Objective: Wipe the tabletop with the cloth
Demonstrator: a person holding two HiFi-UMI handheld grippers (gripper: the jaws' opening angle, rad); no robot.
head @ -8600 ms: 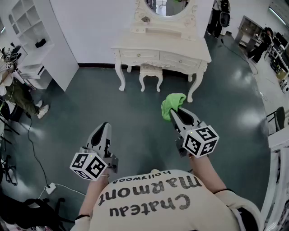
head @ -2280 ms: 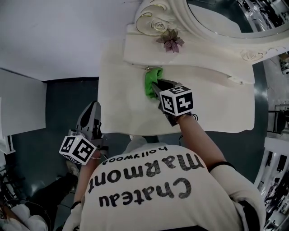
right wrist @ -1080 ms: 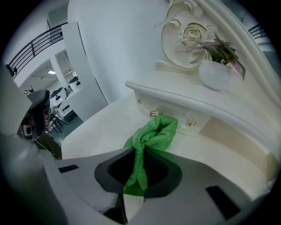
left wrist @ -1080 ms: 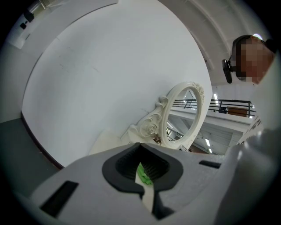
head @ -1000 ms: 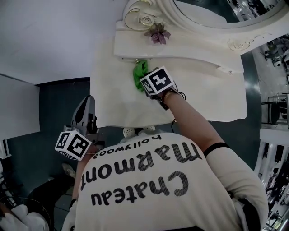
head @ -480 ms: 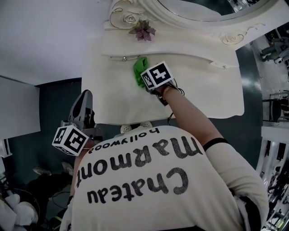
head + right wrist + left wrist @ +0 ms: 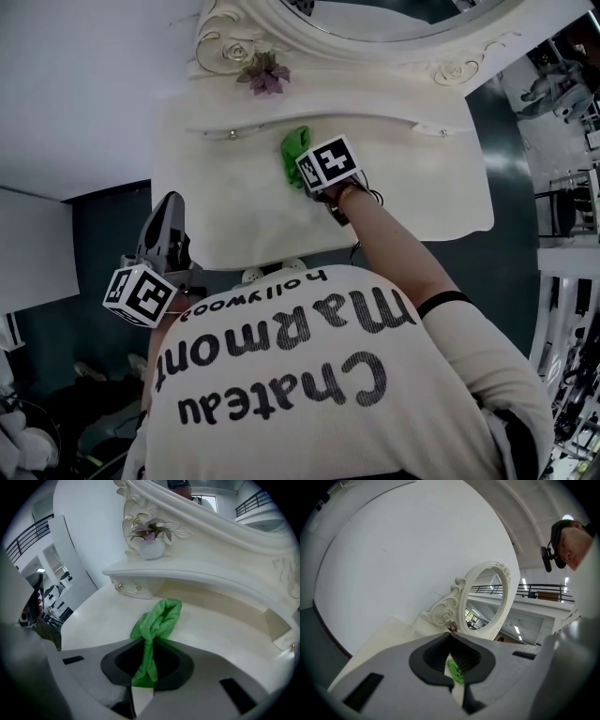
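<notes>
The green cloth point(image 7: 294, 147) lies bunched on the cream tabletop point(image 7: 225, 211), close under the raised back shelf. My right gripper point(image 7: 302, 167) is shut on the cloth, its marker cube just behind. In the right gripper view the cloth point(image 7: 158, 618) runs from between the closed jaws of the right gripper point(image 7: 144, 644) out onto the tabletop point(image 7: 93, 620). My left gripper point(image 7: 171, 202) hangs shut and holding nothing off the table's front left edge. From the left gripper view, a bit of the cloth point(image 7: 455, 671) shows past the left gripper point(image 7: 450, 636).
A small white pot of purple flowers point(image 7: 265, 74) stands on the back shelf point(image 7: 197, 573), left of the cloth. An oval mirror point(image 7: 485, 602) in a carved frame rises behind. A little drawer with round knobs point(image 7: 127, 588) sits under the shelf. Dark floor point(image 7: 103, 234) surrounds the table.
My right gripper has dragged the cloth to the right along the back of the tabletop, away from the drawer knobs. The left gripper has stayed beside the table's front edge.
</notes>
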